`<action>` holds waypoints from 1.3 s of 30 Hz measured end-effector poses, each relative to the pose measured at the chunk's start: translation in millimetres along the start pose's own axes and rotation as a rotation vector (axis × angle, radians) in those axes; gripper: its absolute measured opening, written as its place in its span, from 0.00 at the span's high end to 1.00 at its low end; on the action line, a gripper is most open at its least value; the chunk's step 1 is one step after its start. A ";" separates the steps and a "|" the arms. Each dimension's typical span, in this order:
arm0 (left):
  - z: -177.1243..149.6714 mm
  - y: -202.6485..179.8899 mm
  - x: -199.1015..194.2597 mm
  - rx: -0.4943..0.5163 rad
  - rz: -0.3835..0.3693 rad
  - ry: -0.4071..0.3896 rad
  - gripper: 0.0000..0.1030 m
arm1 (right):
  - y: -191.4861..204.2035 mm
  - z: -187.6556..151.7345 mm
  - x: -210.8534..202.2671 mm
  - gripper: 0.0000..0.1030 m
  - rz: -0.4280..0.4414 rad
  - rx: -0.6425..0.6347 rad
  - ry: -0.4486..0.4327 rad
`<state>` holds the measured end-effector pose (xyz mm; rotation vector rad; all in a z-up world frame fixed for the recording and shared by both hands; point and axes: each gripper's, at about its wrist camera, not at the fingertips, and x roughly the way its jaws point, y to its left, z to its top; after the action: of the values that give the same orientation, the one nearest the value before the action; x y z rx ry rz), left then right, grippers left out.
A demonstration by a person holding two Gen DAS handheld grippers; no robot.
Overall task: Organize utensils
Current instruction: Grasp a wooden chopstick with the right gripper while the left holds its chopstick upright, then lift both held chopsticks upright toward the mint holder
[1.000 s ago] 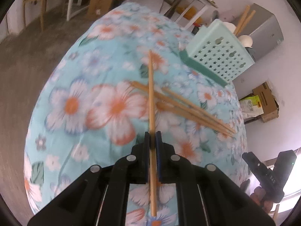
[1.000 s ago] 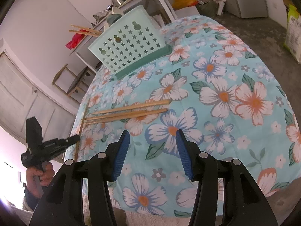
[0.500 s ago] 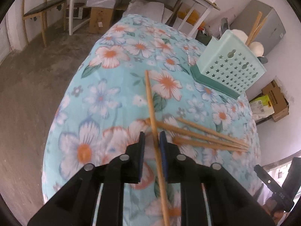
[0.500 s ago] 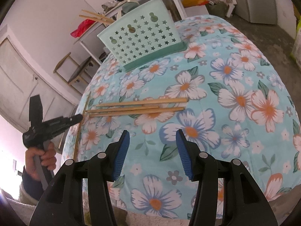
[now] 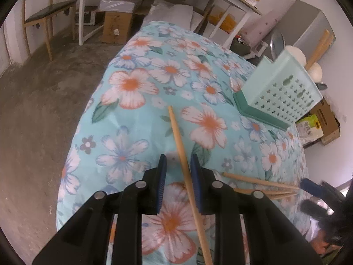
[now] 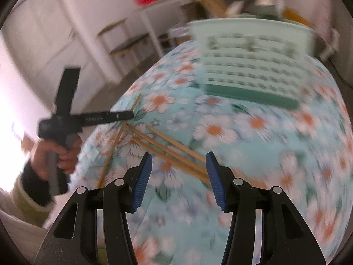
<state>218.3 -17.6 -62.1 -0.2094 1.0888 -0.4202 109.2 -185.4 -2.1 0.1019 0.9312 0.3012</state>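
My left gripper [image 5: 178,158] has its jaws opening around a single wooden chopstick [image 5: 179,145]. The stick lies loose between them on the floral tablecloth [image 5: 136,88], close to the right pad. From the right wrist view the same chopstick [image 6: 112,152] and left gripper [image 6: 130,114] show at the left, with a hand on the handle. My right gripper [image 6: 179,154] hangs open over three chopsticks [image 6: 167,148] lying side by side; nothing is between its pads. A mint perforated holder [image 5: 284,92] [image 6: 251,66] stands at the table's far side with chopsticks [image 5: 317,50] sticking out.
The table's rounded edge [image 5: 72,137] drops to a concrete floor on the left. A wooden chair [image 5: 44,15], cardboard boxes [image 5: 117,24] and a white table frame [image 5: 231,6] stand beyond. A grey cabinet [image 5: 313,26] is behind the holder.
My left jaws have parted and let go of the single chopstick, which now lies slanted between them. My right gripper has swung and rolled toward the three chopsticks; its view is blurred.
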 end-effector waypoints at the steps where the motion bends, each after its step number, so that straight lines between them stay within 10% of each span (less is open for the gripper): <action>1: -0.1 2.5 -0.1 -0.010 -0.007 -0.001 0.79 | 3.3 3.9 8.5 0.59 -0.005 -0.030 0.017; 15: -4.3 11.9 -1.8 -0.061 -0.038 -0.017 0.79 | 20.0 29.6 81.4 0.87 -0.059 -0.294 0.205; 31: 40.1 11.3 24.8 -0.112 0.034 -0.025 0.94 | -36.3 31.5 -0.8 0.96 -0.140 0.029 -0.053; 39: 41.4 -11.1 -48.3 -0.092 -0.080 -0.166 0.95 | -50.7 28.4 -68.3 0.96 -0.128 0.120 -0.270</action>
<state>233.5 -8.5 -0.1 -0.3642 0.9395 -0.4167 104.6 -252.9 56.8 0.1875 0.6835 0.1089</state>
